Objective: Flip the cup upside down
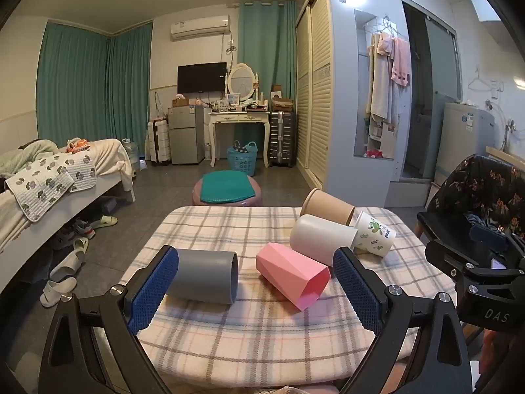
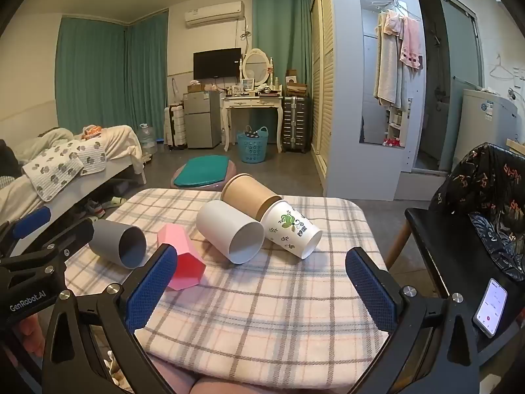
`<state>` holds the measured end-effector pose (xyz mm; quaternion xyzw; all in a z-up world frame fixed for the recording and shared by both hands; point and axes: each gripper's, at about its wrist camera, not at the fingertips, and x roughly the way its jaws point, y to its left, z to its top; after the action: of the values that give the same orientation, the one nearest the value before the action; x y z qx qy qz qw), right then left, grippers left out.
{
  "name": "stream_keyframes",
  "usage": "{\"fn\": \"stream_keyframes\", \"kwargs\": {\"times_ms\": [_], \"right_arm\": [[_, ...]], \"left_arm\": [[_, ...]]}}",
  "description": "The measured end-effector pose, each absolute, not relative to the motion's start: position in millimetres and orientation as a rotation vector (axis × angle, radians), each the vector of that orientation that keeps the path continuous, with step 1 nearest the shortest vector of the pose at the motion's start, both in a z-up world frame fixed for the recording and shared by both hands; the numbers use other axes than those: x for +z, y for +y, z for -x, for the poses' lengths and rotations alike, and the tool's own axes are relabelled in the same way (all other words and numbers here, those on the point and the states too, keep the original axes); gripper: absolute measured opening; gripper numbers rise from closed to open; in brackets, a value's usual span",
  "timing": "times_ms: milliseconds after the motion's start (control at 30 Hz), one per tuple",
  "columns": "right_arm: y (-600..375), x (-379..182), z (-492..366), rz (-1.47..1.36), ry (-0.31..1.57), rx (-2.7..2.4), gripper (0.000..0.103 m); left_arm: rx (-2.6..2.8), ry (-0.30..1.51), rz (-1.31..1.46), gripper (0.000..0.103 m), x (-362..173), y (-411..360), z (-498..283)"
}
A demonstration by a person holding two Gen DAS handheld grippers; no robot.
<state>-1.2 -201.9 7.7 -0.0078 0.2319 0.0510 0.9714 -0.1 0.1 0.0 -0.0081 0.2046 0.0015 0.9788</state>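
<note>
Several cups lie on their sides on a plaid cloth-covered table (image 1: 262,335): a grey cup (image 1: 203,277) (image 2: 118,243), a pink faceted cup (image 1: 292,275) (image 2: 182,256), a white cup (image 1: 320,239) (image 2: 229,231), a brown paper cup (image 1: 326,206) (image 2: 249,195) and a white paper cup with green print (image 1: 374,234) (image 2: 292,231). My left gripper (image 1: 259,282) is open and empty, with its fingers on either side of the grey and pink cups. My right gripper (image 2: 262,282) is open and empty, above the cloth in front of the white cup.
A black chair with dark floral cloth (image 2: 475,216) stands right of the table; a phone (image 2: 490,307) lies on it. A pink stool with a green cushion (image 1: 226,188) is beyond the table. A bed (image 1: 49,184) is at the left.
</note>
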Motion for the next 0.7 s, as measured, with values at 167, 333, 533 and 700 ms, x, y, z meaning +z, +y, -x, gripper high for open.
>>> {"fn": "stream_keyframes", "kwargs": {"times_ms": [167,333,533,700], "right_arm": [[-202.3,6.8,0.8,0.007,0.475,0.105,0.103],[-202.4,6.2,0.2,0.008,0.476,0.106,0.103],[-202.8,6.4,-0.5,0.007,0.479,0.106,0.103],[-202.0,6.8,-0.5,0.007,0.481,0.109,0.103]], "left_arm": [[0.005,0.412,0.014,0.098,0.0,0.3,0.0],[0.002,0.414,0.015,0.098,-0.2,0.0,-0.3],[0.002,0.415,0.014,0.098,0.7,0.0,0.0],[0.002,0.415,0.015,0.098,0.2,0.1,-0.1]]}}
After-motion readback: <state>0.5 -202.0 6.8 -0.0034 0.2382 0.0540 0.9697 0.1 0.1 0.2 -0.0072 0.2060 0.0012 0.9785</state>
